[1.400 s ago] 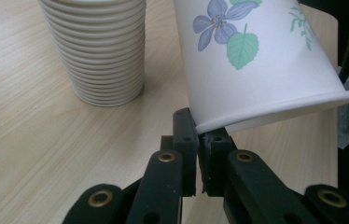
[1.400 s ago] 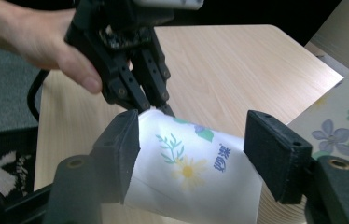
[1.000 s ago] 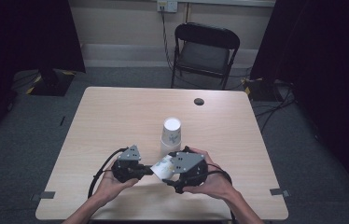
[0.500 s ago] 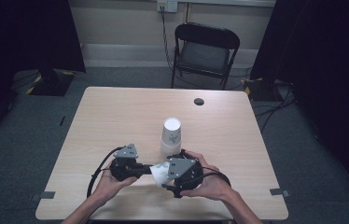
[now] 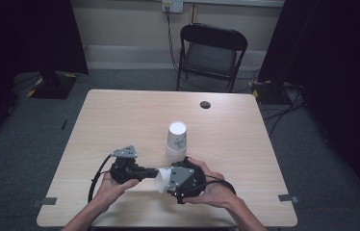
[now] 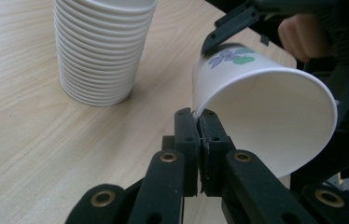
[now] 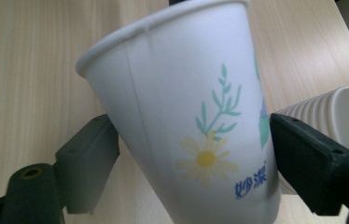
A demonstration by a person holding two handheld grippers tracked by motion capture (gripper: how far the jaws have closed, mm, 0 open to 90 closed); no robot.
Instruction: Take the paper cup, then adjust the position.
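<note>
My left claw (image 6: 199, 122) was pinched tight on the rim of the paper cup (image 6: 261, 114), held on its side over the table's (image 5: 120, 120) near edge. My right claw (image 7: 191, 154) straddled the cup's base, jaws just narrowing, right pad touching, left pad slightly off. The cup stack (image 5: 176, 140) stood just beyond, blocking the far side.

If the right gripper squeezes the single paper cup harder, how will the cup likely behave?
The paper cup looks thin-walled and empty, so it probably dents easily. The left gripper pinches only its rim, so it seems very light. Its tapered round body would likely roll in a curve if dropped.
</note>
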